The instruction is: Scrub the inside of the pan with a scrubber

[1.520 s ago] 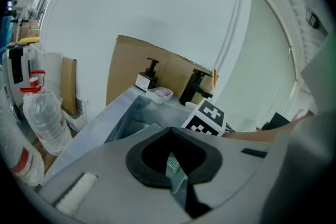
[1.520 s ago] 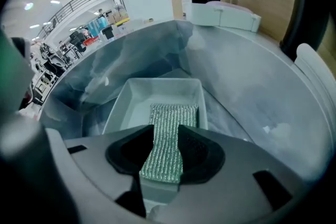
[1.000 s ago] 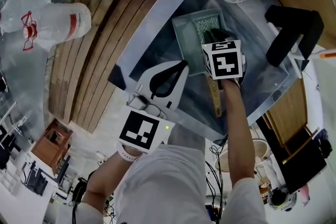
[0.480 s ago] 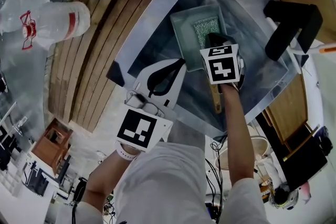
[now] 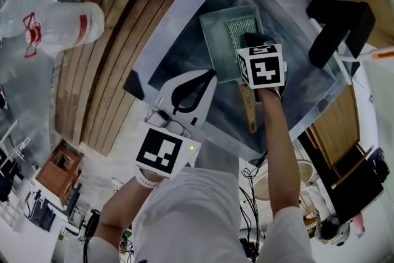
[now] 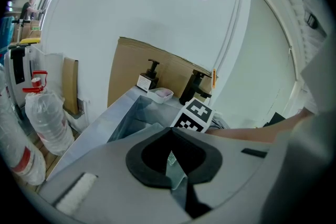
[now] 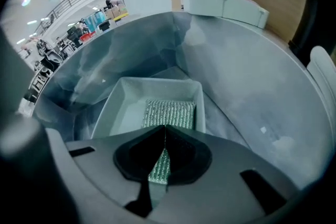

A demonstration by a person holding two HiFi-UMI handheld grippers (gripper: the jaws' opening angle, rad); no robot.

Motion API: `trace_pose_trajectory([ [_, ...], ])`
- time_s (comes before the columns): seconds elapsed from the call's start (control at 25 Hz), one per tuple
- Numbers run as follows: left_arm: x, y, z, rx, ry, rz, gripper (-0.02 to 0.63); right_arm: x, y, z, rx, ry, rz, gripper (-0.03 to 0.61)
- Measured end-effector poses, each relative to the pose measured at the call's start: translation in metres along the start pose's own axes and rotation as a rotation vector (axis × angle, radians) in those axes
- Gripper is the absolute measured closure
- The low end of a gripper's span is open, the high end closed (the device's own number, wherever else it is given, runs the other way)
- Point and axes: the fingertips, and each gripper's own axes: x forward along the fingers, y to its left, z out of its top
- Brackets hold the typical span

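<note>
Inside square grey pan (image 7: 122,113), right claw (image 7: 164,139) clamps green mesh scrubber (image 7: 170,112) flat to scrub; left claw (image 6: 170,139) pinches its rim shut, likely steadying.

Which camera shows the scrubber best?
The right gripper view: the scrubber lies large and textured in the pan, its near end in the claw. The head view shows it small, partly covered; the left gripper view, at most a sliver.

A plain white wall (image 6: 131,8) rises behind the counter (image 5: 178,15), with a brown cardboard sheet (image 6: 134,68) standing against it. Beside the counter, large clear plastic bottles (image 5: 71,24) sit on wooden slats (image 5: 117,64); a small wooden crate (image 5: 58,170) lies nearby
</note>
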Motion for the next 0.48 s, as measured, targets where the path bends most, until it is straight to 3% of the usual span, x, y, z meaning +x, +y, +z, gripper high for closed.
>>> trace_pose_trajectory([
  [0.2,-0.003,0.004,-0.001,-0.013,0.003,0.008,0.614,0.003,0.009,0.014,-0.02,0.0,0.002,0.568],
  [0.48,-0.004,0.005,-0.003,-0.018,-0.003,0.006,0.614,-0.003,0.032,-0.009,-0.069,0.027,0.02,0.568],
])
